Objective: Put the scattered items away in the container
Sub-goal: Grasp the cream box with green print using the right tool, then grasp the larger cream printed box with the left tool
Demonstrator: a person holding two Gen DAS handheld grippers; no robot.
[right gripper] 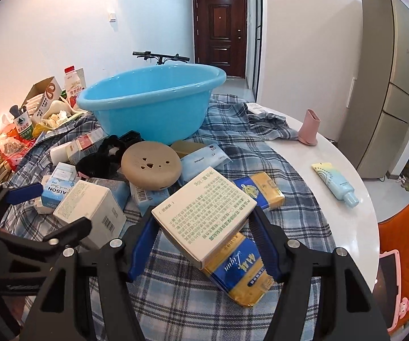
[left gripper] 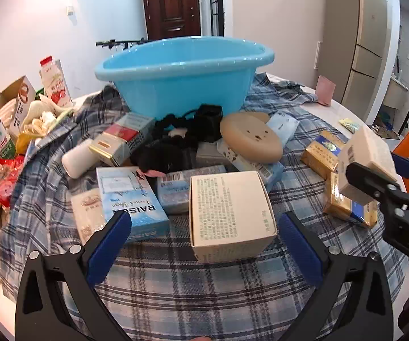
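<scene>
The blue basin [left gripper: 176, 85] [right gripper: 147, 113] stands empty at the far side of the plaid cloth. In the right wrist view my right gripper [right gripper: 204, 216] is shut on a cream printed box [right gripper: 204, 213], held tilted above a gold and blue packet [right gripper: 238, 272]. From the left wrist view that box [left gripper: 366, 150] hangs at the right edge in the right gripper [left gripper: 372, 176]. My left gripper [left gripper: 204, 217] [right gripper: 65, 206] is open, its blue pads standing either side of a white box [left gripper: 230, 213] [right gripper: 91, 213] without touching it.
A beige round disc [left gripper: 251, 137], a blue RAISON box [left gripper: 130, 199], black items [left gripper: 181, 133] and gold packets [left gripper: 322, 153] crowd the cloth before the basin. Cartons and wrappers [left gripper: 20, 119] pile up left. A pink cup [right gripper: 308, 128], a tube [right gripper: 336, 184] and an orange chair [right gripper: 406, 227] are right.
</scene>
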